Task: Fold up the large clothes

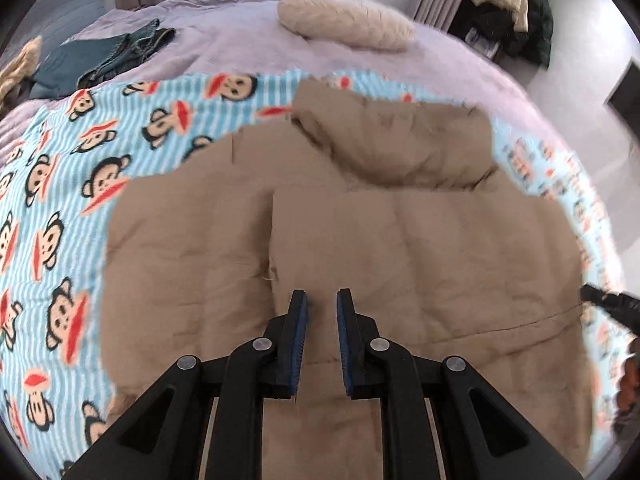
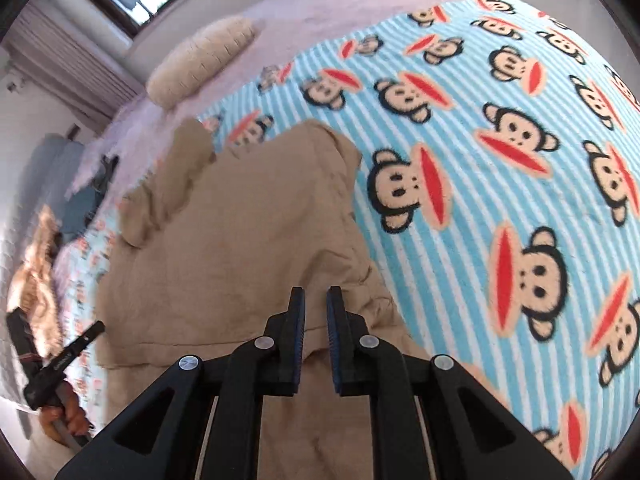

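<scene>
A large tan padded hooded jacket (image 1: 360, 220) lies flat on a blue striped monkey-print blanket (image 1: 80, 184), its hood (image 1: 400, 140) at the far end and one side folded over the body. My left gripper (image 1: 322, 300) hovers over the jacket's near part, jaws slightly apart and empty. In the right wrist view the same jacket (image 2: 240, 248) fills the lower left on the blanket (image 2: 500, 160). My right gripper (image 2: 316, 296) hovers over its right edge, jaws slightly apart and empty. The other gripper shows at each view's edge (image 1: 612, 304) (image 2: 64, 364).
The blanket lies on a lilac bed (image 1: 224, 32). A cream pillow (image 1: 344, 18) lies at the far end, dark green clothes (image 1: 104, 56) at the far left. A heap of clothes (image 1: 508, 4) sits beside the bed at the far right.
</scene>
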The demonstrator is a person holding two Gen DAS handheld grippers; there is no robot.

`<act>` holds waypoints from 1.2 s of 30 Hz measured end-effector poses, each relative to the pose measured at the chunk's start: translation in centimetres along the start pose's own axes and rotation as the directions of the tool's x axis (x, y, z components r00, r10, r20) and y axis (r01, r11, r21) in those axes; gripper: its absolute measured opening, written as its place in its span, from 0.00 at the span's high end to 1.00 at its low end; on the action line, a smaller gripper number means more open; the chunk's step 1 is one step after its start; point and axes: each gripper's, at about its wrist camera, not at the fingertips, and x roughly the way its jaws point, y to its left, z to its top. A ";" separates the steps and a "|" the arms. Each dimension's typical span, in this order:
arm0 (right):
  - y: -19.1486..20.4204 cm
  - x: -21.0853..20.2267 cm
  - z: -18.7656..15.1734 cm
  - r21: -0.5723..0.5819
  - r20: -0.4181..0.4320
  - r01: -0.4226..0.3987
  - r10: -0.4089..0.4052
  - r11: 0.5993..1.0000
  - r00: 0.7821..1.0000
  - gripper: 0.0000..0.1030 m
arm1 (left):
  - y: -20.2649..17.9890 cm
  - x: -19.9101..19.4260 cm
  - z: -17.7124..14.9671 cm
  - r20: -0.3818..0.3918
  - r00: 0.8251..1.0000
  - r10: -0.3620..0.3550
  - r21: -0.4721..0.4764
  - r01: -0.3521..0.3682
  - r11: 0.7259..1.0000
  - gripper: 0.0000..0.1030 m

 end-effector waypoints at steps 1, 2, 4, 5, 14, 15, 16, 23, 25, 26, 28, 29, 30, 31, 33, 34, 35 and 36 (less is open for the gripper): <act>-0.3 0.8 -0.1 0.000 -0.011 0.009 -0.009 1.000 1.000 0.88 | -0.3 0.8 -0.2 -0.009 1.000 0.020 0.010 -0.020 1.000 0.84; -0.6 1.8 -0.1 0.001 -0.024 0.014 -0.014 1.000 1.000 0.90 | -0.3 1.9 -0.5 -0.021 0.999 0.026 0.018 -0.026 1.000 0.84; -1.2 3.1 0.0 0.011 -0.037 0.005 -0.004 1.000 0.999 0.93 | -0.2 3.3 -0.7 -0.020 1.000 0.015 0.010 -0.015 1.000 0.84; -1.5 3.5 -0.1 0.017 -0.040 -0.004 0.004 1.000 0.999 0.93 | -0.3 3.6 -0.7 -0.019 1.000 0.017 0.013 -0.017 1.000 0.84; -1.0 1.9 0.3 0.013 -0.064 -0.008 0.009 1.000 0.998 0.88 | -0.6 2.0 -0.1 -0.037 0.997 0.069 0.002 -0.069 0.998 0.84; -1.0 1.6 0.2 0.016 -0.066 -0.009 0.010 1.000 0.998 0.88 | -0.5 1.3 -0.2 -0.034 0.996 0.082 0.000 -0.082 0.997 0.84; -1.2 1.1 0.0 0.026 -0.072 -0.012 0.014 1.000 0.997 0.88 | -0.6 0.9 -0.3 -0.033 0.996 0.087 -0.002 -0.087 0.996 0.84; -2.4 -1.4 -2.3 0.082 -0.130 -0.012 0.023 0.997 0.991 0.82 | -0.8 -2.7 -3.2 -0.065 0.991 0.115 -0.041 -0.118 0.992 0.84; -2.8 -1.8 -3.1 0.087 -0.149 -0.012 0.025 0.996 0.989 0.68 | -1.3 -3.4 -4.4 -0.089 0.989 0.116 -0.055 -0.121 0.991 0.84; -2.9 -2.0 -3.4 0.086 -0.154 -0.010 0.023 0.996 0.988 0.64 | -1.5 -3.6 -4.9 -0.096 0.989 0.115 -0.062 -0.121 0.991 0.84; -3.2 -2.4 -4.0 0.081 -0.161 -0.012 0.025 0.997 0.987 0.55 | -1.8 -4.1 -5.6 -0.105 0.987 0.121 -0.075 -0.130 0.989 0.84; -3.3 -2.7 -4.3 0.077 -0.166 -0.014 0.027 0.997 0.986 0.54 | -2.0 -4.4 -6.1 -0.110 0.986 0.125 -0.080 -0.135 0.988 0.84; -3.4 -2.9 -4.6 0.074 -0.173 -0.017 0.029 0.997 0.984 0.54 | -2.3 -4.6 -6.4 -0.114 0.985 0.131 -0.082 -0.140 0.987 0.84; -3.5 -3.1 -4.8 0.072 -0.182 -0.021 0.034 0.997 0.983 0.53 | -2.5 -4.8 -6.8 -0.121 0.983 0.140 -0.083 -0.151 0.985 0.84; -3.7 -3.4 -5.1 0.071 -0.195 -0.034 0.047 0.997 0.980 0.49 | -3.0 -5.1 -7.5 -0.135 0.980 0.148 -0.091 -0.161 0.983 0.83; -3.8 -3.5 -5.3 0.069 -0.201 -0.038 0.051 0.997 0.978 0.47 | -3.2 -5.4 -7.8 -0.138 0.979 0.150 -0.098 -0.165 0.981 0.69; -3.8 -3.7 -5.4 0.065 -0.210 -0.042 0.055 0.997 0.976 0.47 | -3.4 -5.6 -8.1 -0.141 0.978 0.153 -0.104 -0.168 0.980 0.23; -3.9 -3.8 -5.5 0.062 -0.216 -0.046 0.059 0.997 0.975 0.46 | -3.6 -6.2 -8.5 -0.135 0.977 0.166 -0.123 -0.183 0.975 0.05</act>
